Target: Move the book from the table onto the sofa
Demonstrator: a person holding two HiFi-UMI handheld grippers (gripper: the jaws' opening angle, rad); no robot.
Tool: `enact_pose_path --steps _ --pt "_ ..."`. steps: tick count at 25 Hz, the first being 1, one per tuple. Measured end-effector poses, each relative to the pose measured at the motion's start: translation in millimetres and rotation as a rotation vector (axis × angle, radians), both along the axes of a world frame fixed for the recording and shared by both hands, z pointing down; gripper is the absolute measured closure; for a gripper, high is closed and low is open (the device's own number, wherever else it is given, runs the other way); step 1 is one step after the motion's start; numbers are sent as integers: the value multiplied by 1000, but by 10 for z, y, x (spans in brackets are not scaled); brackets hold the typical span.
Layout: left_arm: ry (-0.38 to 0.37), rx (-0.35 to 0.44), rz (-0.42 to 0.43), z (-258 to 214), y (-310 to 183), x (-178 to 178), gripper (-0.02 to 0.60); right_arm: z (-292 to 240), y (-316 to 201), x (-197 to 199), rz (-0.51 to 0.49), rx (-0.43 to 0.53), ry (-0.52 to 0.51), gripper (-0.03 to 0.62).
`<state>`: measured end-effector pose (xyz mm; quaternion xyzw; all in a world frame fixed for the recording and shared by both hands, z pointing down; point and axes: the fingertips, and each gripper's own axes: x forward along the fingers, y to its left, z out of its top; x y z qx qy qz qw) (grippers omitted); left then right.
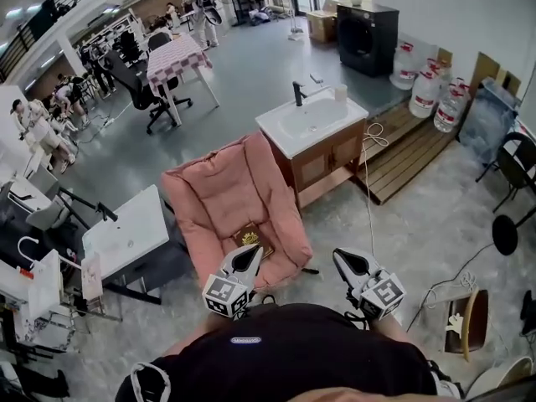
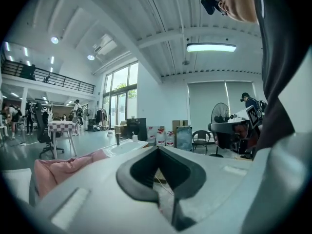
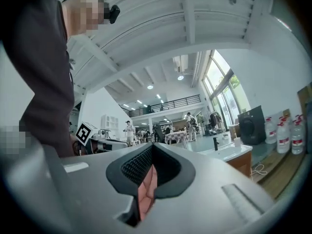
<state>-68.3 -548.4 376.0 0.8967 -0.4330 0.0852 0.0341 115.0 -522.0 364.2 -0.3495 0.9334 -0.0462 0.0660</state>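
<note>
A brown book (image 1: 248, 238) with a gold emblem lies flat on the seat of the pink sofa (image 1: 226, 191). My left gripper (image 1: 255, 249) hovers just in front of the book, shut and empty, close to my body. My right gripper (image 1: 338, 255) is raised to the right of the sofa over the floor, also shut with nothing in it. In the left gripper view the left gripper (image 2: 157, 149) points level, with the pink sofa (image 2: 58, 169) low on the left. In the right gripper view the right gripper (image 3: 152, 145) has its pads together.
A white table (image 1: 126, 229) stands left of the sofa. Behind the sofa is a wooden sink cabinet (image 1: 311, 124). A wooden platform (image 1: 410, 149), water bottles (image 1: 431, 90) and a dark washer (image 1: 367, 36) lie at the back right. Cables (image 1: 444, 287) trail on the floor.
</note>
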Motion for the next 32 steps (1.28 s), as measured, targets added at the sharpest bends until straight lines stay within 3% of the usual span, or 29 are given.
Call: enact_pose_path --steps 7,11,16,21,27,32 --pt "32 100 188 -267 -156 405 578 -297 15 351 192 44 -23 563" --pt "41 137 324 -407 -130 555 578 -465 128 290 289 2 -61 563" --pt "63 182 453 -726 -136 644 578 -755 92 33 285 108 -5 563" --pt "83 113 601 -756 108 778 578 -897 347 -158 335 88 -24 563" --pt "94 30 659 -562 166 710 578 -758 348 -337 357 33 -10 563" --pt "124 30 765 -449 353 703 578 -765 402 -569 261 59 -17 563"
